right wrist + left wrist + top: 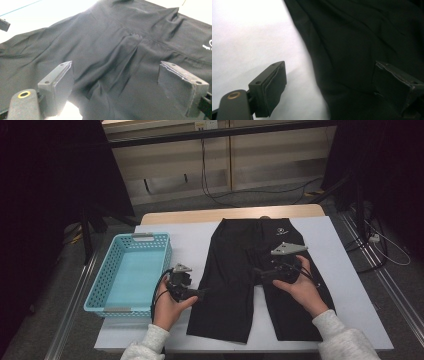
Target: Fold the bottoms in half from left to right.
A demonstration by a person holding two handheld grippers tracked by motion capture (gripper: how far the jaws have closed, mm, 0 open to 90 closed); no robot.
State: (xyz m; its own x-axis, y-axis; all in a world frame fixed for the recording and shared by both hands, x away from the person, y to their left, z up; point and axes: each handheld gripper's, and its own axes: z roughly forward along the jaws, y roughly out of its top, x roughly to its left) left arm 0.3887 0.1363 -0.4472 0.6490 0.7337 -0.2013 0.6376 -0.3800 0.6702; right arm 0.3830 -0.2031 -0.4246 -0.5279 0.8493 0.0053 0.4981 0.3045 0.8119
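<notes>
Black shorts lie flat on the white table cover, waistband toward the far side, both legs pointing at the person. My left gripper stands open at the outer edge of the left leg, one jaw over the white cover and the other over the black fabric. My right gripper is open above the crotch, where the fabric puckers into folds. A small white logo sits near the waistband. Neither gripper holds anything.
A light blue plastic basket stands at the table's left, close beside the left hand. Cables trail across the floor beyond the far edge. Bare white cover lies to the right of the shorts.
</notes>
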